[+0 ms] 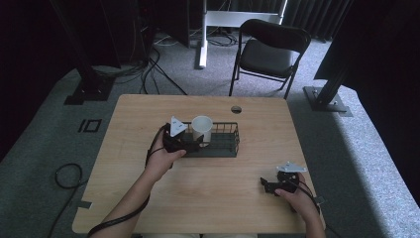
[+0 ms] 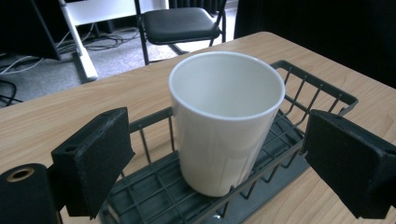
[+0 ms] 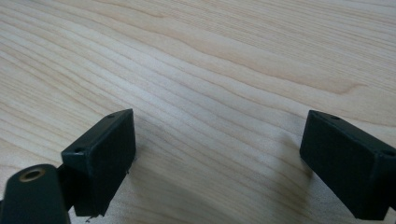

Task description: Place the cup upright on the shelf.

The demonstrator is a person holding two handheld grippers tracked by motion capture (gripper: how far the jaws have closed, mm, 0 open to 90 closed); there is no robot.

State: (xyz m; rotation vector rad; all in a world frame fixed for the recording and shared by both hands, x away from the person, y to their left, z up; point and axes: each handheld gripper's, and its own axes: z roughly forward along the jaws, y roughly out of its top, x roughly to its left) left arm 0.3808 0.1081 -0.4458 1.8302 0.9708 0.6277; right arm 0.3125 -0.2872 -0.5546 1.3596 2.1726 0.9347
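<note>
Wooden table [image 1: 208, 188] in a dim carpeted room: white cup [image 1: 202, 129] standing in a black wire basket [image 1: 225, 144], left gripper [image 1: 190, 145] at the basket's near-left end.

Left gripper view: the left gripper [image 2: 212, 163] has its jaws spread wide, one on each side of the white cup [image 2: 226, 121], with a clear gap between each pad and the cup wall. The cup stands upright, mouth up, on the floor of the wire basket [image 2: 322, 91], centred between the jaws and just ahead of them; the basket's near rail crosses in front of the cup's base. The right gripper [image 1: 267, 187] rests well apart from the basket, near the table's front right; in its own view its jaws [image 3: 217, 168] are likewise spread, with bare wood grain between them and nothing held. A folding chair [image 1: 270, 49] stands beyond the table's far edge.
</note>
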